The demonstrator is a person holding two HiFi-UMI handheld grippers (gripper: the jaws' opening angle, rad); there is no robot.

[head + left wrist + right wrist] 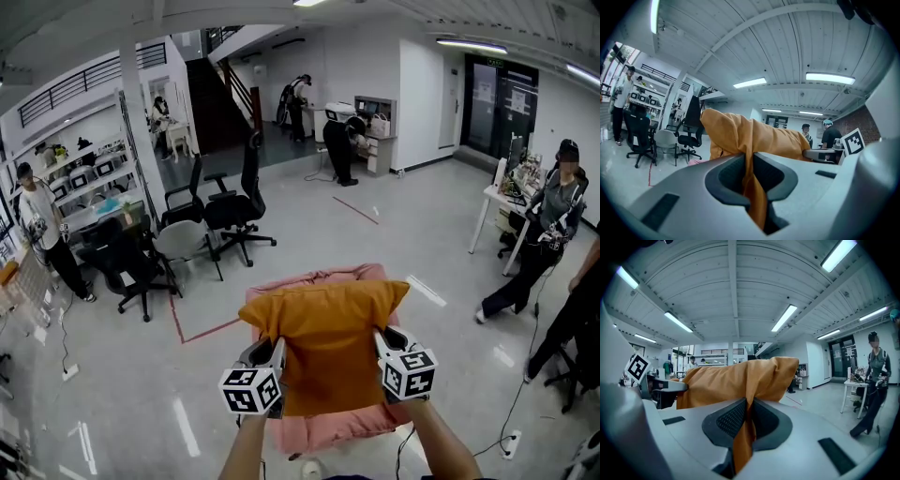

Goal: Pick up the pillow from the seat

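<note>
The orange pillow (328,349) hides most of the pink seat (330,429) under it; only the seat's edges show. At the pillow's sides its cloth drops btw the jaws of the left gripper (751,174) & right gripper (746,422), & its end is lost in the dark gap there. Below the pillow the person's arms (246,452) are cut off by the head view's edge, & the shelf stuff (89,178) far left of it is too small to tell.
</note>
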